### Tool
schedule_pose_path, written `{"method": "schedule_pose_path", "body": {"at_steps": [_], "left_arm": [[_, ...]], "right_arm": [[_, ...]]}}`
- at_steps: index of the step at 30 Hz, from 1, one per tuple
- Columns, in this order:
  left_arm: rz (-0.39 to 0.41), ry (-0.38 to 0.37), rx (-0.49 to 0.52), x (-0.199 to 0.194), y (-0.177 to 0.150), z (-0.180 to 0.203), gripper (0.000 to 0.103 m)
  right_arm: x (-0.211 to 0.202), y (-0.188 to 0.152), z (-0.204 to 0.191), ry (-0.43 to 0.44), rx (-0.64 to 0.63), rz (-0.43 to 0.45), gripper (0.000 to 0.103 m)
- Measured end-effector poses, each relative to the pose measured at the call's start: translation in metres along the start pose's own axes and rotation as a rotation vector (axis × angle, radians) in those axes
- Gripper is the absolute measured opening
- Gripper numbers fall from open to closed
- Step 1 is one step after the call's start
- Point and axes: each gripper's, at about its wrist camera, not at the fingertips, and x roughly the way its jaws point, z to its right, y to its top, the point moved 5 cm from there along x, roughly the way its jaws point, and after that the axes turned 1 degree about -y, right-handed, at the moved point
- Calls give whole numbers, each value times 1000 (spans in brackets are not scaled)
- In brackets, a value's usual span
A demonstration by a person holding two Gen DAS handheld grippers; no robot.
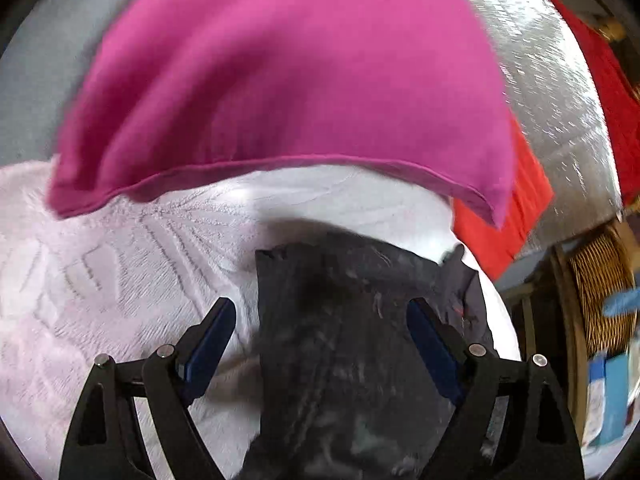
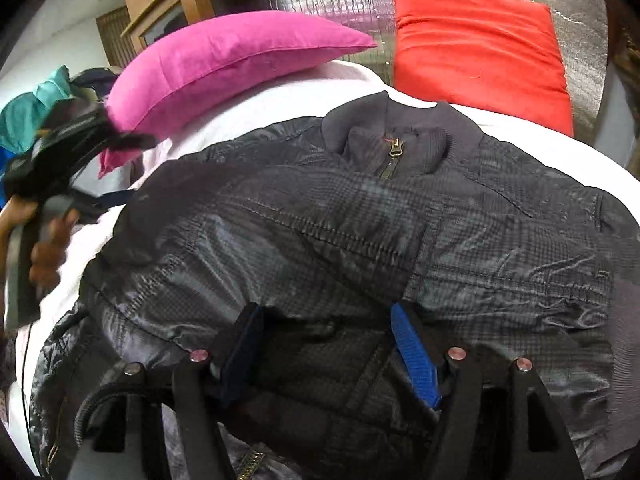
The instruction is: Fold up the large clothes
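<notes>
We find the dark jacket (image 2: 360, 232) lying front-up on the white bed (image 2: 280, 100), collar and zip toward twelve o'clock, near the pink pillow (image 2: 224, 60) at eleven and the red pillow (image 2: 480, 52) at one. One sleeve appears already laid across the chest, running from nine toward three; we judge that to be the first fold made, though the blur leaves the far sleeve uncertain. Our right tongs (image 2: 324, 344) hover over the lower body of the jacket, jaws apart, nothing pinched between the blue pads. Our left tongs (image 1: 320, 328) also stand released and wide; a strip of the dark jacket (image 1: 340, 340) passes beneath the gap at six o'clock, but the pads do not press on it. In the right wrist view our left hand (image 2: 44, 240) shows at nine o'clock, off the garment's edge. Progress: early to middle. Left to do, as we read it: the second sleeve, then bringing the hem up toward the collar. Slippery shell fabric may slide back open.
</notes>
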Motion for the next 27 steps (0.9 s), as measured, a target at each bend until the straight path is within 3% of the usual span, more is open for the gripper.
{"method": "schedule_pose_path", "body": {"at_steps": [2, 5, 7, 9, 10, 12, 14, 15, 16, 17, 19, 22, 27], "left_arm": [[-28, 11, -53, 10, 1, -10, 83], [-53, -50, -123, 14, -1, -18, 70], [-75, -80, -108, 14, -4, -11, 46], [-72, -74, -71, 13, -2, -3, 37], [-73, -57, -49, 14, -1, 1, 22], [-58, -43, 0, 10, -1, 7, 14], [17, -48, 94, -4, -2, 21, 12], [69, -14, 191, -8, -5, 28, 12], [62, 51, 235, 4, -2, 30, 12], [8, 113, 235, 21, -9, 19, 12], [-7, 134, 228, 32, -13, 8, 12], [20, 139, 240, 24, -12, 15, 14], [131, 162, 346, -26, -15, 36, 31]], "right_arm": [[-3, 0, 3, 18, 12, 9, 72], [-11, -5, 8, 38, 26, 18, 72], [-14, -5, 10, 43, 29, 21, 72], [-11, -4, 4, 44, 30, 23, 72], [-6, -3, 0, 46, 31, 24, 72], [-6, -4, 0, 50, 34, 25, 72], [-5, 0, 1, 50, 32, 23, 72], [-6, 0, 1, 52, 32, 24, 72], [-5, 0, 1, 54, 33, 25, 72], [-6, 0, 2, 57, 35, 24, 72], [-5, 0, 0, 55, 32, 23, 72], [-5, 0, -1, 52, 31, 22, 72], [-5, 0, -1, 53, 32, 23, 72]]}}
